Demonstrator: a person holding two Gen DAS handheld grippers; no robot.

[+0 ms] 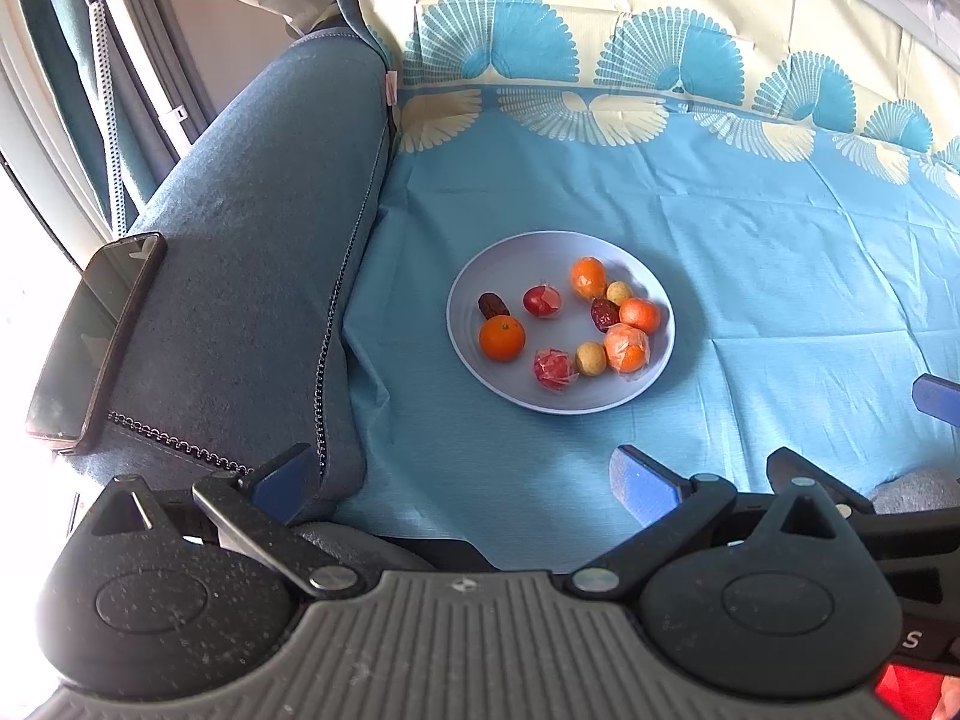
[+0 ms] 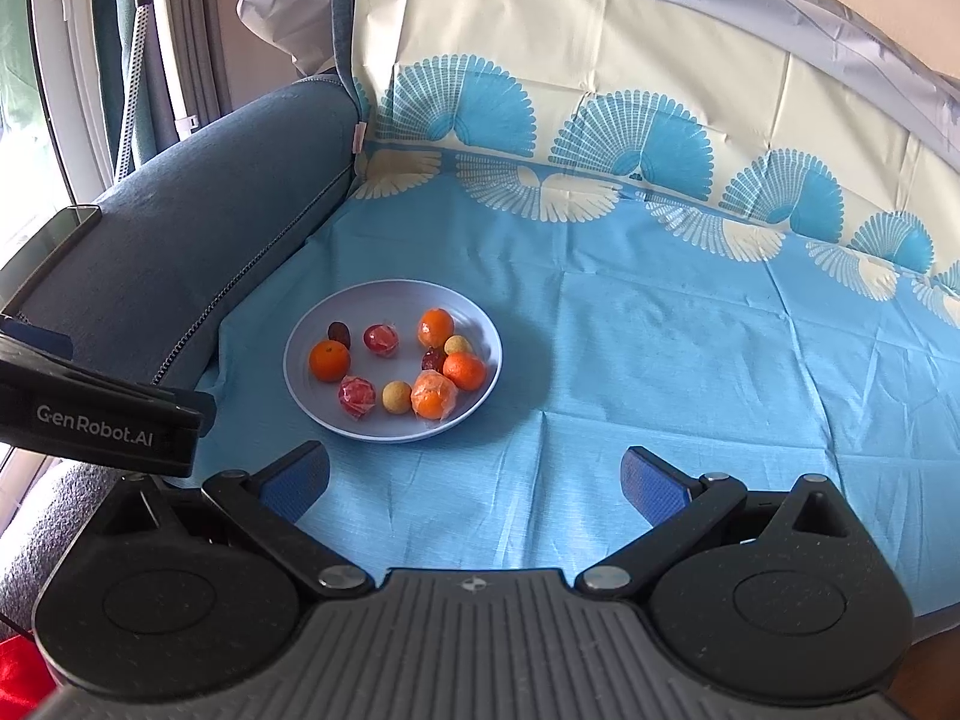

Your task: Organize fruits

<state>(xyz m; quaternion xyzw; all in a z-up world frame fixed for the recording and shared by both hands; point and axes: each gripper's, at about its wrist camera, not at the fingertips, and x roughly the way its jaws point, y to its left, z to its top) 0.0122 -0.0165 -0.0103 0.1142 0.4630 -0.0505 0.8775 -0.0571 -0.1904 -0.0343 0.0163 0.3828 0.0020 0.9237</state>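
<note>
Pale blue plate (image 1: pixel 654 354) flat on the blue printed cloth (image 1: pixel 750 276) over a sofa seat, close to the grey-blue armrest (image 1: pixel 252 252); all fruit inside the plate's rim, none on the cloth. On the armrest side of the plate: bare orange (image 1: pixel 502 338), stem dimple up, touching a dark date (image 1: pixel 493 304) just beyond it, date's long axis slanting toward the orange. Toward the plate's middle, red wrapped fruit (image 1: pixel 542 300); near the front rim, second red wrapped fruit (image 1: pixel 552 369) beside a yellow-green ball (image 1: pixel 590 358). Far side from the armrest: tight cluster of three oranges, one film-wrapped (image 1: pixel 627 348), with another date and another small ball. Round pieces, no clear heading. Scattered by kind rather than grouped; fits either sorting still ahead or fruit gathered onto the plate. Left claw (image 1: pixel 465 480) wide open, empty, short of the plate. Right claw (image 2: pixel 474 477) likewise spread wide, empty, short of the plate. Phone (image 1: pixel 96 339) on the armrest, likely parked clear of the work.
</note>
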